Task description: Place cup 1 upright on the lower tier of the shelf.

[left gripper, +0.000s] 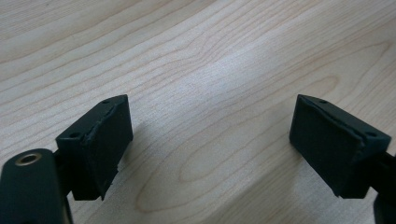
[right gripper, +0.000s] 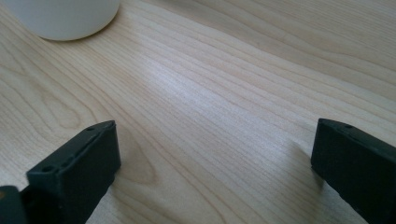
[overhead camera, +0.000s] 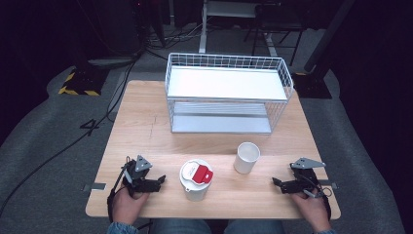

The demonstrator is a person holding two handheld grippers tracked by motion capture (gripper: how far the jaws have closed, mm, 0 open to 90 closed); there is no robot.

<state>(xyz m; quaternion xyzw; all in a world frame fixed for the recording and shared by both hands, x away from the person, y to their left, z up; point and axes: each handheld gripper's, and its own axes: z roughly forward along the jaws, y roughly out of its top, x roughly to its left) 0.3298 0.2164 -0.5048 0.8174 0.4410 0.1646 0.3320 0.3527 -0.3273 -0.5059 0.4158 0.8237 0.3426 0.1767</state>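
Pre-grasp stage. L gripper (overhead camera: 158,180) & R gripper (overhead camera: 277,182) rested on table (overhead camera: 146,126), jaws spread, empty. Lidded cup (overhead camera: 196,179) near-centre between them, open cup (overhead camera: 246,157) just right. Next prob: L closes in on lidded cup.

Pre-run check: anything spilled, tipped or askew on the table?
Nothing stands out. The lidded cup and the open white cup stand upright, the wire rack sits square, and both tongs, left and right, rest open on the table.

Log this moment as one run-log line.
left gripper: open, empty | right gripper: open, empty | lidded cup: upright between them | open cup: upright, untouched
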